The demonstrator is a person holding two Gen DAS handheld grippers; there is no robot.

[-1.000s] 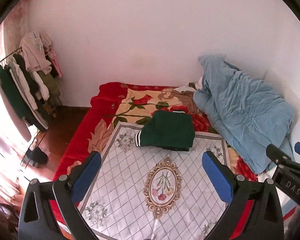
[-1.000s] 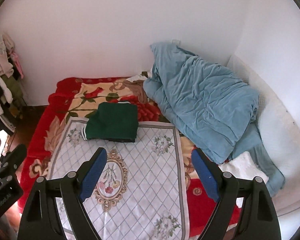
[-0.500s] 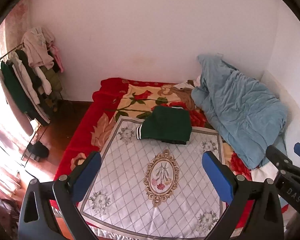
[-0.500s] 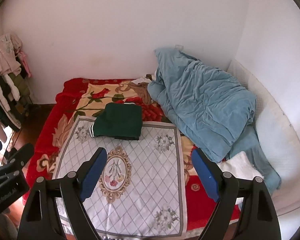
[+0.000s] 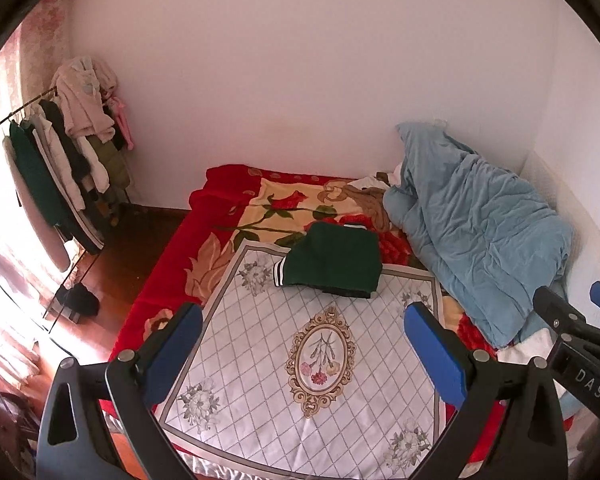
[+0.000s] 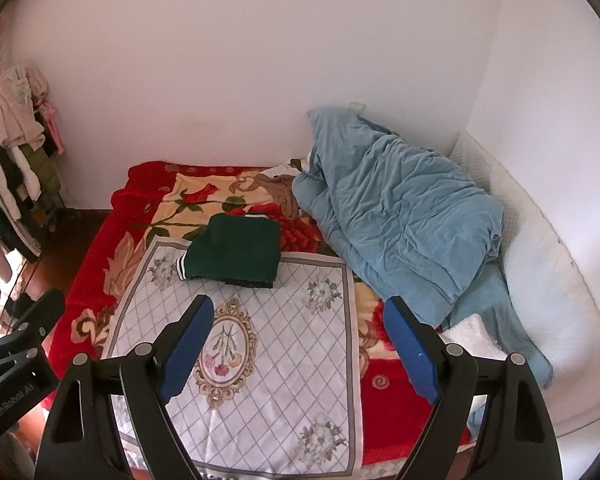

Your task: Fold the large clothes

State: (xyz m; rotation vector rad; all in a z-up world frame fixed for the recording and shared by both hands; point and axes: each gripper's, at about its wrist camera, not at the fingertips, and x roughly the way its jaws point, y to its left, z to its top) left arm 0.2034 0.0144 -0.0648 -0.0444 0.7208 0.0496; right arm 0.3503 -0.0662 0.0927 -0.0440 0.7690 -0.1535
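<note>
A dark green garment (image 5: 334, 260) lies folded into a compact rectangle on the far part of a white quilted mat (image 5: 300, 360) on the bed; a striped cuff sticks out at its left. It also shows in the right wrist view (image 6: 236, 252). My left gripper (image 5: 302, 340) is open and empty, held well back above the mat's near half. My right gripper (image 6: 298, 336) is open and empty too, at a similar distance from the garment. Each gripper's body shows at the edge of the other's view.
A red floral blanket (image 5: 172, 272) covers the bed. A crumpled blue duvet (image 5: 480, 240) is piled against the right wall, with a white towel (image 6: 472, 336) below it. A clothes rack (image 5: 60, 168) with hanging garments stands at the left over wooden floor.
Both grippers have pulled back and up from the bed, so the folded garment looks smaller and farther. Both stayed open and empty.
</note>
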